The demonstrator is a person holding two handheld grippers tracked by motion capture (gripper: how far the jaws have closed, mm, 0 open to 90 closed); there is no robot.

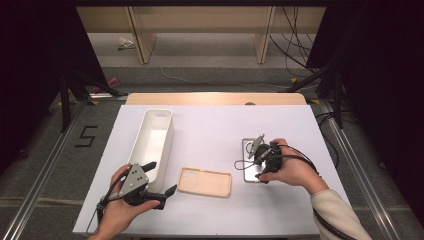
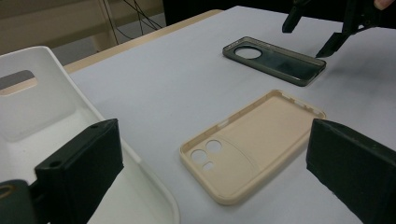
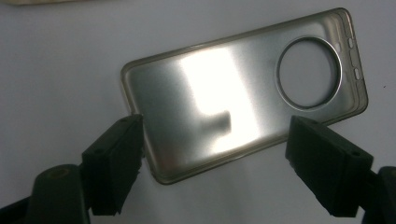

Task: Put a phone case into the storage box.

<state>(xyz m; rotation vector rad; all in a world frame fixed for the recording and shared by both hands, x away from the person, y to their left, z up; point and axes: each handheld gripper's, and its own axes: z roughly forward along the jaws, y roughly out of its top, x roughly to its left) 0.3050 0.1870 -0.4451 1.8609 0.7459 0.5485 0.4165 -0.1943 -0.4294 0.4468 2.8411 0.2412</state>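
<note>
A smoky see-through phone case (image 3: pixel 243 88) with a round camera hole lies flat on the white table top (image 1: pixel 215 130), right of centre. My right gripper (image 3: pixel 217 128) hovers over the case (image 1: pixel 248 149), open, its jaws straddling one long edge. A beige phone case (image 2: pixel 252 144) lies inside up near the front centre (image 1: pixel 205 181). My left gripper (image 2: pixel 215 140) is open beside the beige case's left end, jaws wide, with nothing between them (image 1: pixel 161 178). The right gripper (image 2: pixel 317 32) also shows in the left gripper view, by the dark case (image 2: pixel 275 60).
A long white bin (image 1: pixel 152 142) stands at the left, its near end next to my left gripper; its wall (image 2: pixel 37 116) is close to the left jaw. A wooden strip (image 1: pixel 215 98) borders the table's far edge. Cables lie on the floor beyond.
</note>
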